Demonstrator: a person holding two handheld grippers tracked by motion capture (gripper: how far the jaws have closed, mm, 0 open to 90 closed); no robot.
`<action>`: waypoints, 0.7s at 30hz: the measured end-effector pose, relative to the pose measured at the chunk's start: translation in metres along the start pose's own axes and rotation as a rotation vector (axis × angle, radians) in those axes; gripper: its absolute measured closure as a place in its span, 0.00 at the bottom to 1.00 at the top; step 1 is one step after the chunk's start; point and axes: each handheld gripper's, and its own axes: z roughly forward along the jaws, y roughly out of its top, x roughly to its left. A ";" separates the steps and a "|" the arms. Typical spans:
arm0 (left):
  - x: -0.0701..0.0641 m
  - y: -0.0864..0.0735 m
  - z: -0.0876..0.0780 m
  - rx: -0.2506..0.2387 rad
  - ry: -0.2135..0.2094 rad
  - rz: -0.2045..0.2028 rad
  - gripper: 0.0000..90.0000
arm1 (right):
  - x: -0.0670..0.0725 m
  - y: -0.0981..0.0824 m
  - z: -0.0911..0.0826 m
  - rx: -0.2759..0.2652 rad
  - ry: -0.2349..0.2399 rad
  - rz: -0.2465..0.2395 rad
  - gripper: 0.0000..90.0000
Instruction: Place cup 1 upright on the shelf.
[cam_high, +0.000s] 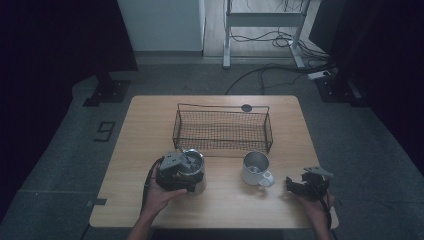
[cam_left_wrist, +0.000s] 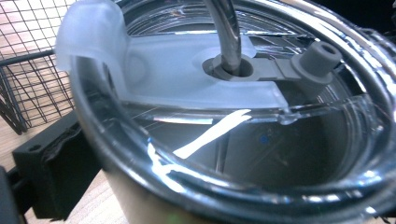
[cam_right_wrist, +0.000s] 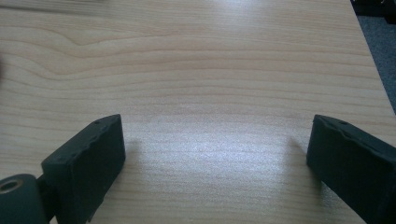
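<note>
A steel tumbler (cam_high: 195, 167) with a clear lid (cam_left_wrist: 243, 140) and a metal straw (cam_left_wrist: 226, 32) stands at the table's front left. My left gripper (cam_high: 186, 175) is shut on it from the near side. One black pad (cam_left_wrist: 51, 172) presses against the tumbler's wall; the tumbler hides the other. A small metal mug (cam_high: 256, 169) with a handle stands upright right of the tumbler, empty as far as I can tell. My right gripper (cam_high: 296, 186) rests low near the front right edge, to the right of the mug. Its jaws stand wide open (cam_right_wrist: 215, 154) over bare wood.
A black wire basket (cam_high: 222, 131) stands behind the tumbler and the mug, its mesh (cam_left_wrist: 28, 84) close to the tumbler. The wooden table (cam_high: 150, 125) has a round grommet (cam_high: 246, 107) at the back. Cables and a desk frame are on the floor beyond.
</note>
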 end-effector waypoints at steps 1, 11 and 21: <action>-0.002 -0.001 0.001 -0.008 0.016 0.021 0.01 | 0.000 0.000 0.000 0.000 0.000 0.000 0.05; -0.004 -0.004 0.000 -0.047 0.044 0.065 0.04 | 0.000 0.000 0.000 0.000 0.000 0.000 0.05; -0.005 -0.004 -0.001 -0.053 0.045 0.082 0.04 | 0.000 0.000 0.000 0.000 0.001 0.001 0.05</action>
